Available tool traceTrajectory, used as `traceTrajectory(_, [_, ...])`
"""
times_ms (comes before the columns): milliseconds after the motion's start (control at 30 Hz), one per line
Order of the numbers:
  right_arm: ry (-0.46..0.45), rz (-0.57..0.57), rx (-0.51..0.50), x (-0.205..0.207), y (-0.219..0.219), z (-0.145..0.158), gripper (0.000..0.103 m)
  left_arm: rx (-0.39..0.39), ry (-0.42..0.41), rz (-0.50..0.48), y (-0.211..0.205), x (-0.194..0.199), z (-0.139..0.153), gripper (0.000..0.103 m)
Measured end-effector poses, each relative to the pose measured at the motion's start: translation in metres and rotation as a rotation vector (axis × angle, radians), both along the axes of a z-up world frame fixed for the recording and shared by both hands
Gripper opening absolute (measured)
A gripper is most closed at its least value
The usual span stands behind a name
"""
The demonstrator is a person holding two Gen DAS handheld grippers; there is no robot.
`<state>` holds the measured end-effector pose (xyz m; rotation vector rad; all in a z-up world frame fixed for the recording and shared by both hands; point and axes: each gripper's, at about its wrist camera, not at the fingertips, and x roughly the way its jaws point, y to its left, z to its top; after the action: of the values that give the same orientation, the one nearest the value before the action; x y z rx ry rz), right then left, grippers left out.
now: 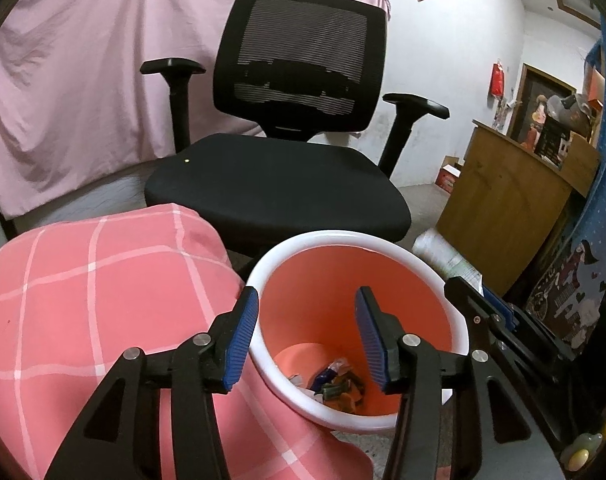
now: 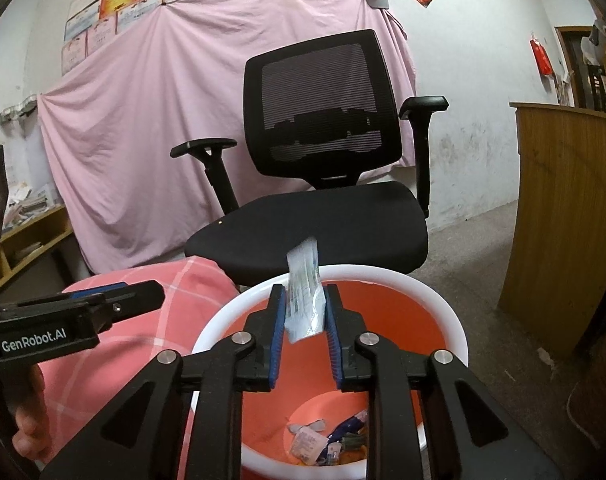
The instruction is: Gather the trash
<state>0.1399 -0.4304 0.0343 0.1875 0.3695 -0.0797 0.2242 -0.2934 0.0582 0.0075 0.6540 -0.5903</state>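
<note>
Wrapper (image 2: pixel 305 294) seemingly pinched by right gripper (image 2: pixel 305 300) (left gripper (image 1: pixel 307 312) open, empty)

Our left gripper (image 1: pixel 307 336) points forward and down. Its two blue pads (image 1: pixel 243 340) stand well apart with nothing between them. Its black arms spread out toward us at the bottom of the left wrist view.

Our right gripper (image 2: pixel 305 318) also points forward and a bit down. Its blue pads are close together and pinch a thin clear wrapper (image 2: pixel 303 292) that sticks up past the tips.

In the right wrist view we see our left gripper from the side, off to the left and a little higher. Our left hand (image 2: pixel 27 424) wraps around its black handle, and only a few fingers show.
</note>
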Motion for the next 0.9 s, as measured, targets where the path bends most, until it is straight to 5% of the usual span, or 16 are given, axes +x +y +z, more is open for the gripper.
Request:
traceTrajectory(600, [-0.064,0.023,-0.027,0.004,0.025,0.015,0.027,-0.07,-0.048,0.148,0.064,-0.004,0.022,0.059])
traceTrajectory(667, [-0.074,0.026,-0.033,0.003,0.029,0.016,0.033,-0.069,-0.069,0.171,0.074,-0.007,0.025,0.065])
traceTrajectory(733, [-0.091,0.031,-0.031,0.001,0.033,0.018,0.043,-0.075,-0.098,0.201,0.086,-0.011,0.027,0.084])
traceTrajectory(900, [-0.12,0.035,-0.037,0.0,0.044,0.021,0.055,-0.095,-0.172,0.278,0.114,-0.021,0.03,0.095])
